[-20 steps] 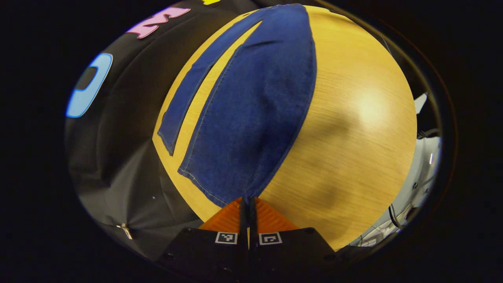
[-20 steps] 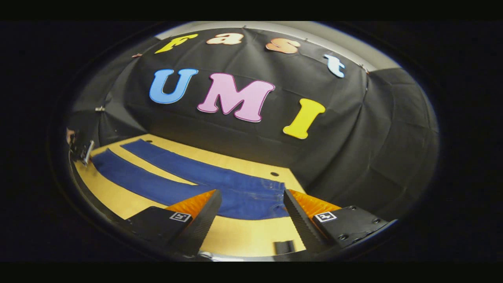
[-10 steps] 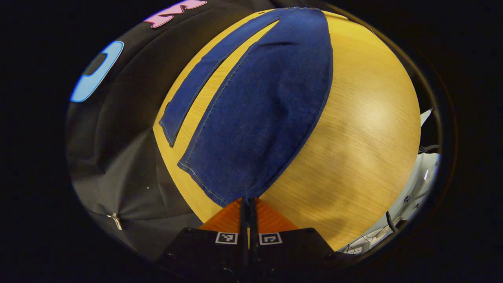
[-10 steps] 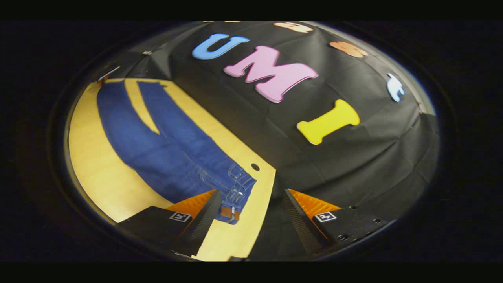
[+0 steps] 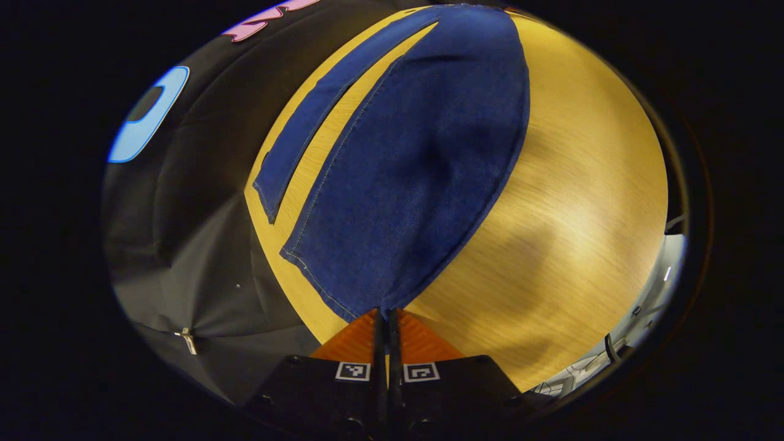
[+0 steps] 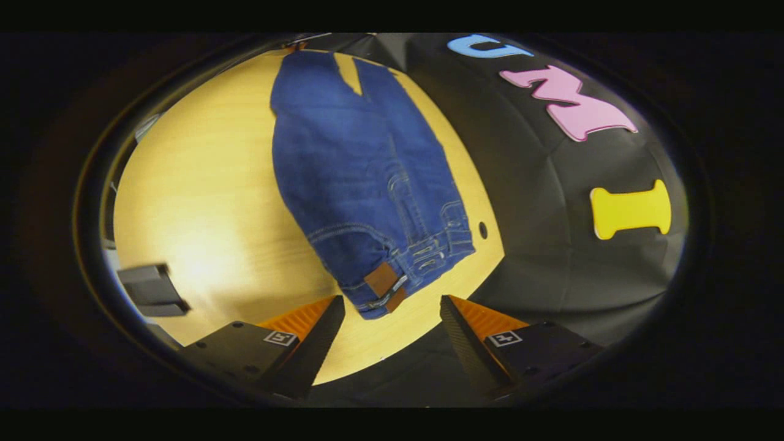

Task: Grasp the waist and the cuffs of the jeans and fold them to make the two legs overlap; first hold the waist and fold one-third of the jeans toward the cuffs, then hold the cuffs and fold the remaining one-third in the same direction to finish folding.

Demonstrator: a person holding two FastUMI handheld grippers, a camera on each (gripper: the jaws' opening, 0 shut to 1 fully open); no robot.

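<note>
While the blue jeans lie flat along the wooden table, the left gripper is clenched on the hem corner of the nearer leg's cuff, both fingers pressed together on the denim. The other leg runs alongside, a strip of table showing between the two legs, its cuff toward the black cloth wall.

In the right gripper view the right gripper stands released, its fingers wide apart and holding nothing, just short of the jeans' waist. The brown leather patch on the waistband faces it. A small round hole in the table lies just beside the waist, toward the wall.
</note>
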